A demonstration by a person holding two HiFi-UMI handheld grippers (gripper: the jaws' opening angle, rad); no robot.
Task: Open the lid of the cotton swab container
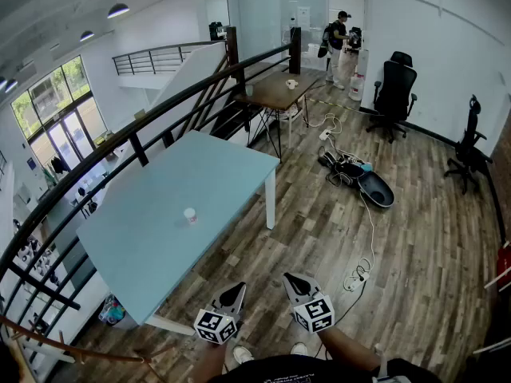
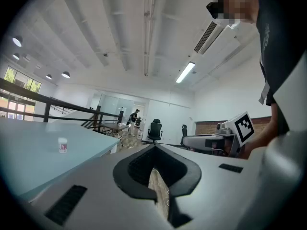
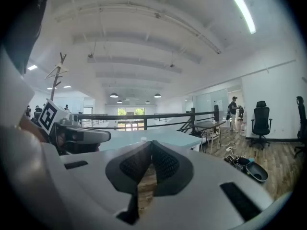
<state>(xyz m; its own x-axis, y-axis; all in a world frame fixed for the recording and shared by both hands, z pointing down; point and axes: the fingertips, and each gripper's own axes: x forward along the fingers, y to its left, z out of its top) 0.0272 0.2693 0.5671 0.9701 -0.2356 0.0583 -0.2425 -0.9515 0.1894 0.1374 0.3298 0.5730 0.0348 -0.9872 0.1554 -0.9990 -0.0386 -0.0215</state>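
Left gripper (image 1: 236,290) and right gripper (image 1: 291,279) clenched, empty; I may topple the cotton swab container (image 1: 190,215) (probably light, unbraced).

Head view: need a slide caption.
Shut, empty left tongs and right tongs short of the blue table bearing the cotton swab container.

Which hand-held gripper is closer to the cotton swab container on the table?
Left. The left hand-held gripper is off the table's near edge, short of the cotton swab container; the right hand-held gripper is beside it, farther out over the floor.
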